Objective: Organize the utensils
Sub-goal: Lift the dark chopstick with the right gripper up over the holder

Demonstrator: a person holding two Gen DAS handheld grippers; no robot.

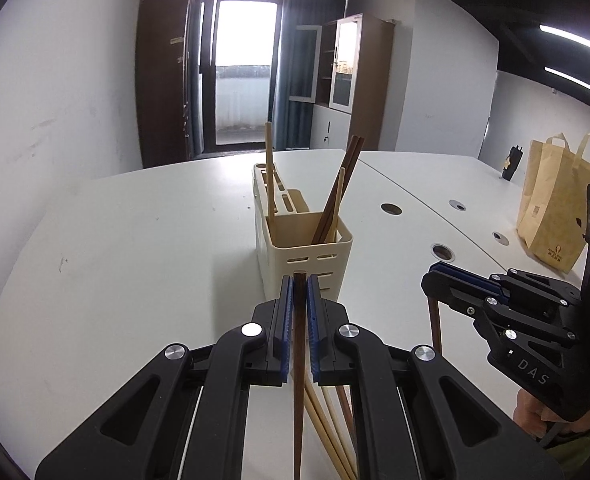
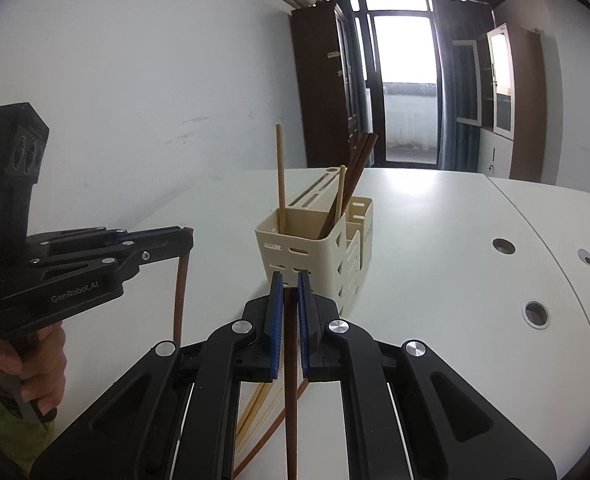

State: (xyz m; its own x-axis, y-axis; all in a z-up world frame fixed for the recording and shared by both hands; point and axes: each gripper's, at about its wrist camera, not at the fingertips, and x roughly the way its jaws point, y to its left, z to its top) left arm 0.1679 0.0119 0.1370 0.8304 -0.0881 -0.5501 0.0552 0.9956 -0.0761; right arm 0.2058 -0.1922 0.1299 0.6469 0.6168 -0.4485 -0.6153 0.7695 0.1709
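Jaws clamped: each gripper point(image 1: 299, 286) point(image 2: 291, 286) grips a dark chopstick point(image 1: 299, 380) point(image 2: 291, 392)

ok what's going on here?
A person is sorting chopsticks into a cream slotted plastic utensil holder on the white table. The left gripper is shut on one dark brown wooden chopstick; the right gripper is shut on another dark brown chopstick. Both hang near-upright in front of the holder, which already has two pale bamboo chopsticks and a dark pair. More loose chopsticks lie on the table below.
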